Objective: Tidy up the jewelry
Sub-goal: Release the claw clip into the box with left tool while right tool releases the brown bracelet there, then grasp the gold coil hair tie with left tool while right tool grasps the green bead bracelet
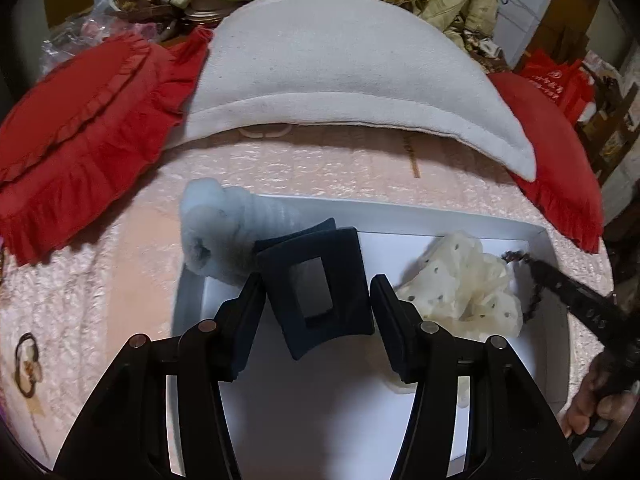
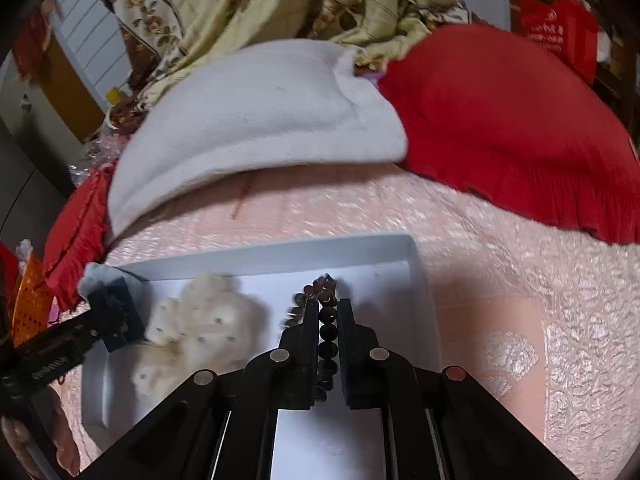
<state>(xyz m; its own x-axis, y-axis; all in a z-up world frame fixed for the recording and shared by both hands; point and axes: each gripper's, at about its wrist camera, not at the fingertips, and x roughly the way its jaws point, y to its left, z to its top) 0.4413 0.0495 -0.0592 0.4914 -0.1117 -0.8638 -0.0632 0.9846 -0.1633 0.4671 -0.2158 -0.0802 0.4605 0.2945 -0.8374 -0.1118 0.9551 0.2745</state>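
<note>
A white tray [image 1: 536,236] lies on a pink bedspread. In the left wrist view my left gripper [image 1: 318,284] has its jaws around a dark blue square hair claw [image 1: 320,284], over the tray; the left finger touches it, the right finger stands a little off. A pale blue fuzzy scrunchie [image 1: 216,232] lies at the tray's far left corner and a cream dotted scrunchie [image 1: 464,284] lies to the right. In the right wrist view my right gripper [image 2: 328,308] is shut on a dark beaded bracelet [image 2: 326,312] above the tray [image 2: 416,264].
A white pillow [image 1: 340,72] and red frilled pillows [image 1: 80,120] lie beyond the tray. A floral quilt [image 2: 260,0] is bunched behind them. An orange perforated object [image 2: 30,300] sits at the far left. A red bag [image 1: 552,80] stands at the right.
</note>
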